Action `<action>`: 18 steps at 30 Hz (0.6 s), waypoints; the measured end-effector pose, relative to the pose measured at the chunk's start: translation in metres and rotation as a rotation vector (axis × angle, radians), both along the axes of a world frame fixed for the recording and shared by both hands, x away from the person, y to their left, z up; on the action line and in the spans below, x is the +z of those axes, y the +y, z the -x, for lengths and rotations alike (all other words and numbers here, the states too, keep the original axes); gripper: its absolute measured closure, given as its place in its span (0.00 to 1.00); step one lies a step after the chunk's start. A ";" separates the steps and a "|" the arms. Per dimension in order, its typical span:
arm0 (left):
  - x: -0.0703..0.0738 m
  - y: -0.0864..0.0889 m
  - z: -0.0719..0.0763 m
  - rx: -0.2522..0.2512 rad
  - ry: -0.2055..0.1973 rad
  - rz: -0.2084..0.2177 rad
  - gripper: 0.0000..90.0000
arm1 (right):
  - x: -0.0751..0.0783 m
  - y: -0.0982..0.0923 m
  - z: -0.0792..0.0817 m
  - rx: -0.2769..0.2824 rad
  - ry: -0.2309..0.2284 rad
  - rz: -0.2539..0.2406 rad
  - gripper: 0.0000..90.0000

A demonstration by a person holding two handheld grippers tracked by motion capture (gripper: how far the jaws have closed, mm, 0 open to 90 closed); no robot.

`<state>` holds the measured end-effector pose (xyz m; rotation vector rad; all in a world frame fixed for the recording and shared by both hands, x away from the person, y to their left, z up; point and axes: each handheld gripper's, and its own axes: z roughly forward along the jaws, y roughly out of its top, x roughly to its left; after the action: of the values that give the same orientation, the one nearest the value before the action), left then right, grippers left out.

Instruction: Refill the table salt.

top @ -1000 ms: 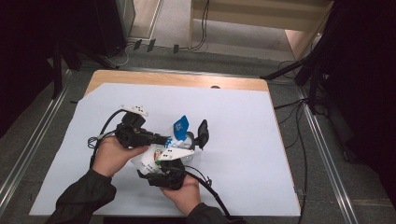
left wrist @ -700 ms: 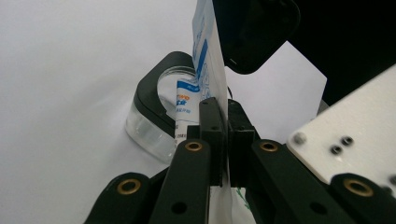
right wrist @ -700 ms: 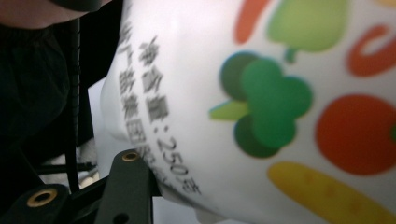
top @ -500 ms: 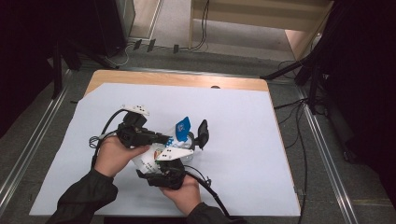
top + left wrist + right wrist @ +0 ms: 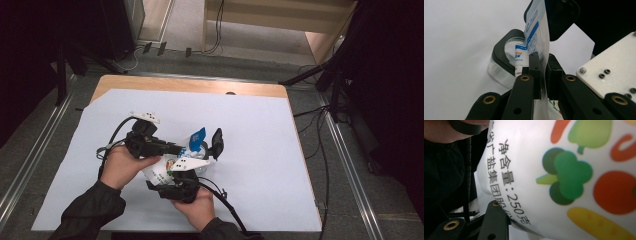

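Pinching the white bag (image 5: 541, 37) near its top, the left gripper (image 5: 543, 75) is clamped tight. The right gripper (image 5: 187, 172) grips the bag's body (vegetable print), above a clear lidded container (image 5: 504, 65).

Pouch (image 5: 564, 170) — print cut off, blurred

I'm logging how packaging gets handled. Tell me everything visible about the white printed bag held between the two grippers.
The bag is a white, glossy, soft pouch printed with blue panels up top, colourful vegetables and black Chinese text lower down. It stands roughly upright over a clear container with a black rim. The left gripper pinches its thin edge; the right gripper holds its bulging body.
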<state>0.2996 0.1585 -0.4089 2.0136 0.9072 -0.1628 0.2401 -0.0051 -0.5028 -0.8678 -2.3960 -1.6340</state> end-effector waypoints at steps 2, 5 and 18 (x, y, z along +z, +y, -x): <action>0.001 0.002 0.001 0.002 0.003 0.001 0.96 | 0.000 0.000 0.000 0.001 0.000 -0.003 0.66; 0.002 0.006 0.001 0.002 0.003 0.005 0.96 | 0.001 -0.001 -0.001 -0.002 0.009 -0.006 0.66; 0.007 0.007 0.008 0.047 -0.024 -0.024 1.00 | 0.003 0.004 -0.001 0.011 -0.018 0.038 0.61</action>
<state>0.2917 0.1656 -0.4022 2.0104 0.9447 -0.1012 0.2414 -0.0011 -0.4994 -0.8481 -2.4467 -1.6045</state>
